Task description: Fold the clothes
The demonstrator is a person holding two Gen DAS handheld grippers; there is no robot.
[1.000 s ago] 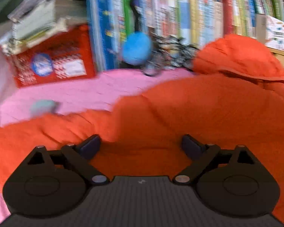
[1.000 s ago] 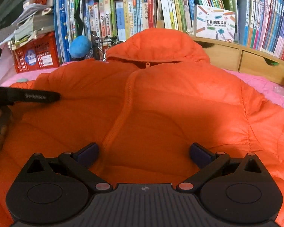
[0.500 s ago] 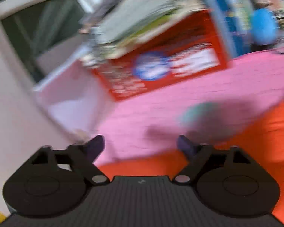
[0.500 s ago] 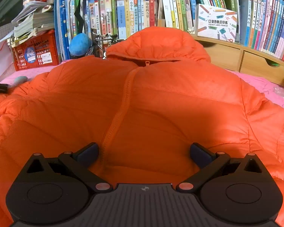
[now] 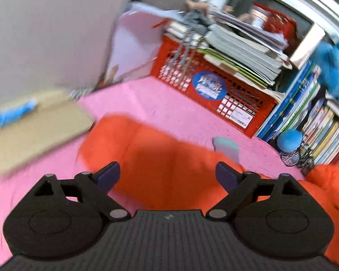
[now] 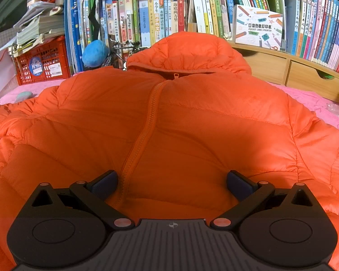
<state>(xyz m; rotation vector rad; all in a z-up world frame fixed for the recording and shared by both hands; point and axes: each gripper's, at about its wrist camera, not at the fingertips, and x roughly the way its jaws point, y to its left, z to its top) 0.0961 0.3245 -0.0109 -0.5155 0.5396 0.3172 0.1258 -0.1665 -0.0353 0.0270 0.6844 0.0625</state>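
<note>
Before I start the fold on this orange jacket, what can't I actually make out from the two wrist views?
- Jacket hem: right wrist view, covered by the right claw body.
- Its right sleeve end: same view, cut off by the frame edge.
- Left cuff: left wrist view, smeared by motion blur; left claw is opening, nothing visibly between its fingers.
- Cardboard box on the left: blurred, contents unreadable.
- Small grey-green object: partly behind the sleeve, unidentifiable.

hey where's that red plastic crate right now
The red crate stands at the far left of the right wrist view, on the pink cover behind the orange jacket's sleeve, under stacked papers and beside the blue books.
</note>
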